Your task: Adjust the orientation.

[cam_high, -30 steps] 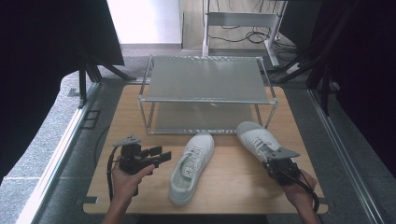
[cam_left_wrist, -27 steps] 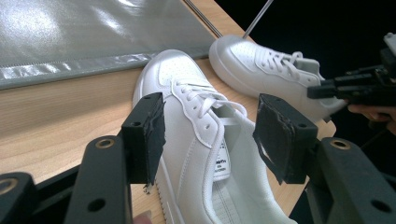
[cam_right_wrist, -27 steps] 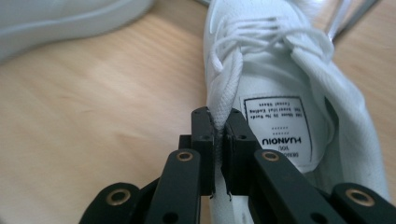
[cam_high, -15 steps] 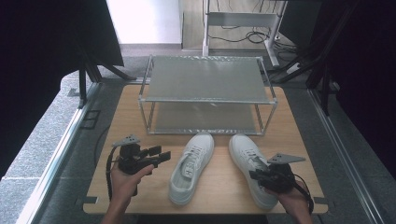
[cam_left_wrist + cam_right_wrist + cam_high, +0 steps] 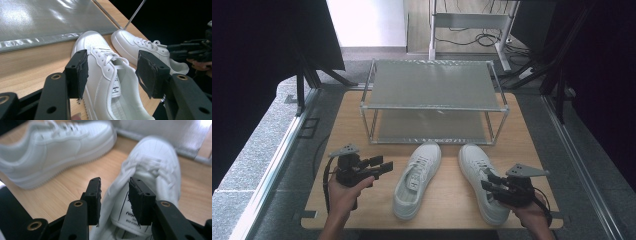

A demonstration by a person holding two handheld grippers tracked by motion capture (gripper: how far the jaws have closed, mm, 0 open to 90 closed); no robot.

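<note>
On table (image 5: 362,107), right shoe (image 5: 482,187) now lies flat; right gripper (image 5: 493,186) jaws just spread, shoe collar between; left gripper (image 5: 379,165) spread.

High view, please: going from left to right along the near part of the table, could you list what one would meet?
left gripper → left white sneaker → right white sneaker → right gripper, its jaws having just been opening at that sneaker's heel collar.
</note>
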